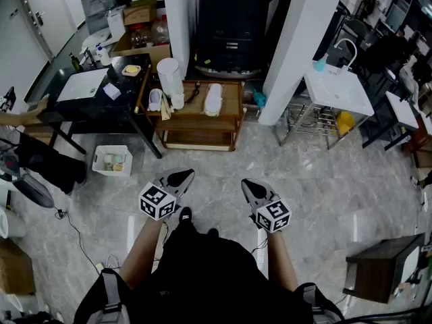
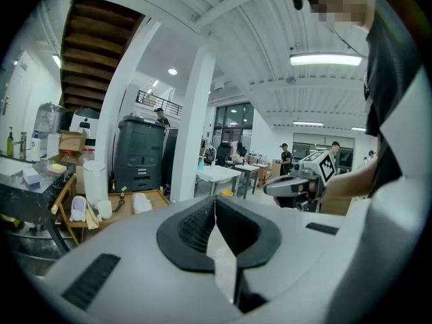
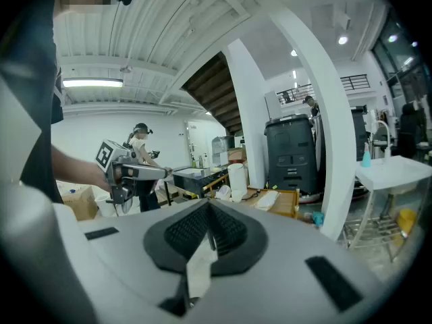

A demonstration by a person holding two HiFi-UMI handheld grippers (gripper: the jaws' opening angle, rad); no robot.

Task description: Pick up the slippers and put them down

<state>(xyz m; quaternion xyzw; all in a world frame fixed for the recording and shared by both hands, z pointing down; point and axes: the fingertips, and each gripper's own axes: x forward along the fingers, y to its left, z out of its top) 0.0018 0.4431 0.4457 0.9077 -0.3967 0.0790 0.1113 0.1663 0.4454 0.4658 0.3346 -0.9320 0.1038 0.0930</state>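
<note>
Both grippers are held at waist height, well short of the slipper. In the head view the left gripper [image 1: 186, 175] and right gripper [image 1: 247, 183] point ahead over the grey marble floor [image 1: 317, 187], each with its jaws closed to a point. Each gripper's own view confirms it: the left gripper's [image 2: 214, 206] jaws meet along one seam with nothing between them, and the right gripper's [image 3: 208, 213] likewise.

A white slipper [image 1: 213, 98] lies flat on the low wooden tabletop [image 1: 233, 106] ahead, near its middle. A white cylindrical container [image 1: 169, 76] stands to the left. Beside the container a smaller pale thing [image 1: 154, 100] with a lilac inside stands on end; whether it is the other slipper I cannot tell.

Only the head view shows the floor, the person's shoes, a white basket [image 1: 113, 159] beneath the black tabletop [image 1: 81, 106], and a dark wooden box [image 1: 385, 268] at lower right. The gripper views show instead the ribbed ceiling, strip lights, a staircase's underside and people standing far off. Each also catches the other gripper from the side: the right gripper [image 2: 297, 184] in the left gripper view, the left gripper [image 3: 135, 172] in the right. From these low angles the slipper [image 2: 142, 202] [image 3: 268, 199] is a small pale shape on the tabletop.
</note>
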